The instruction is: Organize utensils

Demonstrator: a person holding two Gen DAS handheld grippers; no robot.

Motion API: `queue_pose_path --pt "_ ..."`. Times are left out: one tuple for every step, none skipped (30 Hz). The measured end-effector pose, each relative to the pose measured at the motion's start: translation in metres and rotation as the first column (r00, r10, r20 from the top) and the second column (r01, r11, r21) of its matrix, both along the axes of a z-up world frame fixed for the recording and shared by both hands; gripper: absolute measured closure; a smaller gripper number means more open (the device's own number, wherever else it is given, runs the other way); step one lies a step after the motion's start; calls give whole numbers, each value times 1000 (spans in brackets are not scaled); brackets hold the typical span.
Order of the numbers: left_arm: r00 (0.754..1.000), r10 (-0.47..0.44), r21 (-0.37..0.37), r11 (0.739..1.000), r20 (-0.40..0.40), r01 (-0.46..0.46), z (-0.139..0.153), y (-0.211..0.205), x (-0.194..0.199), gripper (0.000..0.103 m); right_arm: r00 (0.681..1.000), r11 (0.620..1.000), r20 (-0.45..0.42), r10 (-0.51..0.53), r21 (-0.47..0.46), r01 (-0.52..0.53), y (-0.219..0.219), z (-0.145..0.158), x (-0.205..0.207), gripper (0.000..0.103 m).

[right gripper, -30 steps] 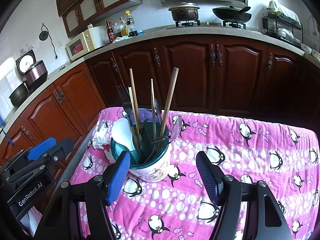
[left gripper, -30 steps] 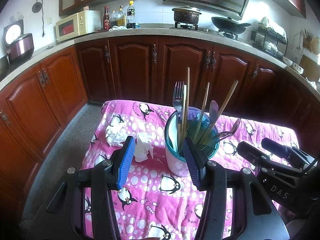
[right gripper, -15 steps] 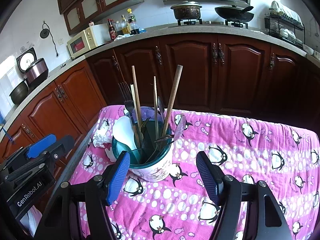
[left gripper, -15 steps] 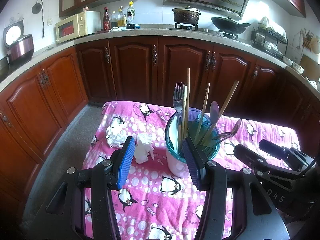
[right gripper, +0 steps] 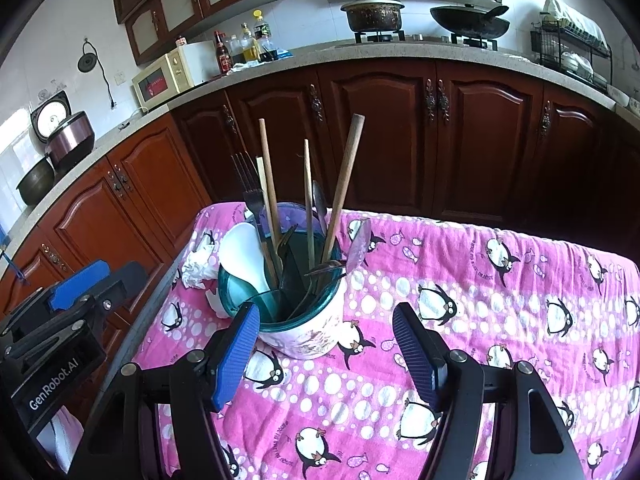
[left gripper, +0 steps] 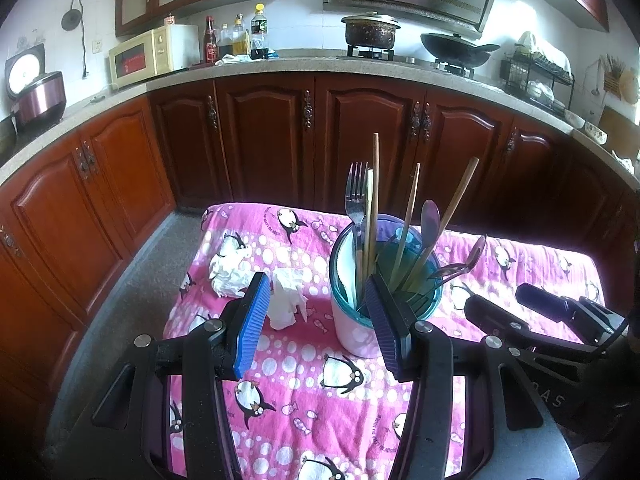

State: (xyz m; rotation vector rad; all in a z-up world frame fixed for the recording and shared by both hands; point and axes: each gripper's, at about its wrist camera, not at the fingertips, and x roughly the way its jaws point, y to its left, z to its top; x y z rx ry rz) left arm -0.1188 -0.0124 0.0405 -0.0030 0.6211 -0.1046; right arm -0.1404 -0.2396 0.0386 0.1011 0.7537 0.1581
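Several stiff, light utensils crowd the white ceramic holder with a teal rim at frame centre on the pink penguin-print tabletop; your left hand-held gripper and right hand-held gripper gape empty; pinch the slippery wooden chopsticks high.

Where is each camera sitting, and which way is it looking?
Left wrist: sits on the left gripper, looking forward and down at the utensil holder and crumpled tissues; right gripper shows at right.
Right wrist: sits on the right gripper, looking forward and down at the holder; left gripper shows at left.
Shared: holder, pink penguin cloth, kitchen counter.
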Motion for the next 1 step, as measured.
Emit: queue_pose_path --pt "1000 0 2 1000 -2 0 -1 -1 1 54 1000 1000 -4 -3 4 3 -2 -2 1 36"
